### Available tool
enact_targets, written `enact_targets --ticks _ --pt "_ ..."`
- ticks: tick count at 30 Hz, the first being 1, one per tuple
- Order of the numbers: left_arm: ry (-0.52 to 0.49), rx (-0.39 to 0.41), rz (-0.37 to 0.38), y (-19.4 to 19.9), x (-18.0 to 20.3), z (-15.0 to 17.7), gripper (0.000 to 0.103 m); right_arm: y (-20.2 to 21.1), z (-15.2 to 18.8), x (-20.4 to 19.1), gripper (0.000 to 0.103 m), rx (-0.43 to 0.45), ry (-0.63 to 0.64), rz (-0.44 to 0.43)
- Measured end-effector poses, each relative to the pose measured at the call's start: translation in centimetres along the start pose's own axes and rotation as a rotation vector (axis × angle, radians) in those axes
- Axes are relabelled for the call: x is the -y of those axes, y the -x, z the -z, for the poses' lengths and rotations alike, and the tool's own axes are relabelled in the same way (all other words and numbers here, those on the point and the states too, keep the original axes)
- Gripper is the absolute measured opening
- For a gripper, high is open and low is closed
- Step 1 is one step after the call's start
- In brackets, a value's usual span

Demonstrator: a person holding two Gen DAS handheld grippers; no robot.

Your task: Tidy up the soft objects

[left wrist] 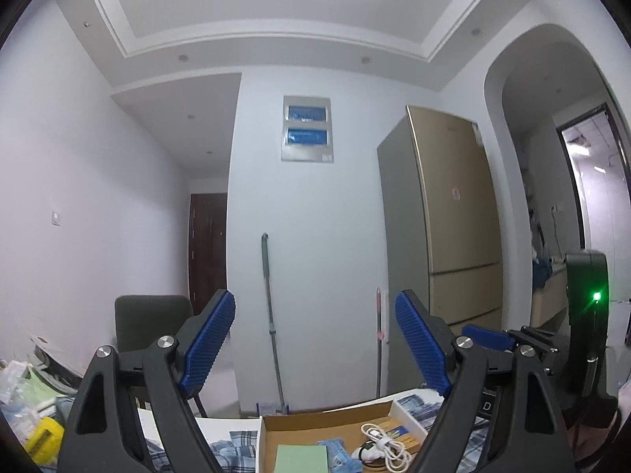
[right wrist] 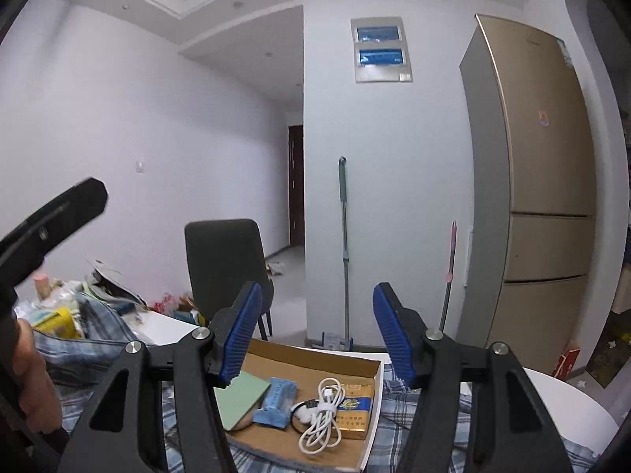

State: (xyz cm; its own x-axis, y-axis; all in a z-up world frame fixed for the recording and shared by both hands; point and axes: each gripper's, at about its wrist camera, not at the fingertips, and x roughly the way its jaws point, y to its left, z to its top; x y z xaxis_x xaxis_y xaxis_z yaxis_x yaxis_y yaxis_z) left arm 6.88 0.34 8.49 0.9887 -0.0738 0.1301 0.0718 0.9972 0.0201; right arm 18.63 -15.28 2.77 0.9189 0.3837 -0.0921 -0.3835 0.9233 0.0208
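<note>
Fingers (right wrist: pixel 388 329) apart above checked cloth (right wrist: pixel 398 402)

Space between the blue pads: nothing is being held in the left gripper (left wrist: pixel 315 343) or the right gripper (right wrist: pixel 317 331).
Air above the cardboard box (right wrist: pixel 315 358): it is being left free.
Inside the box: room is being taken up by a white cable (right wrist: pixel 321 414), a green pad (right wrist: pixel 240 398) and a blue packet (right wrist: pixel 276 400).
Far side: the way is being blocked by a dark chair (right wrist: pixel 224 260).
Left side: the table is being crowded by a pile of clutter (right wrist: pixel 71 307).
</note>
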Motion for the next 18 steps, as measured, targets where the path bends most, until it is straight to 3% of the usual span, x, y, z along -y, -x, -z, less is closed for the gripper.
enact_targets --ticks 8,12,18 --pt "-0.009 -0.035 -0.037 5.4 -0.8 -0.3 0.085 5.1 -0.3 -1.5 0.058 0.026 -0.033 -0.045" --pt "-0.002 -0.083 -0.041 7.4 -1.5 1.3 0.085 6.7 0.9 -2.1 0.058 0.018 -0.083 -0.066" --pt "-0.012 -0.151 -0.028 8.3 -1.9 4.6 0.085 7.3 2.9 -3.6 0.058 0.0 -0.042 -0.071"
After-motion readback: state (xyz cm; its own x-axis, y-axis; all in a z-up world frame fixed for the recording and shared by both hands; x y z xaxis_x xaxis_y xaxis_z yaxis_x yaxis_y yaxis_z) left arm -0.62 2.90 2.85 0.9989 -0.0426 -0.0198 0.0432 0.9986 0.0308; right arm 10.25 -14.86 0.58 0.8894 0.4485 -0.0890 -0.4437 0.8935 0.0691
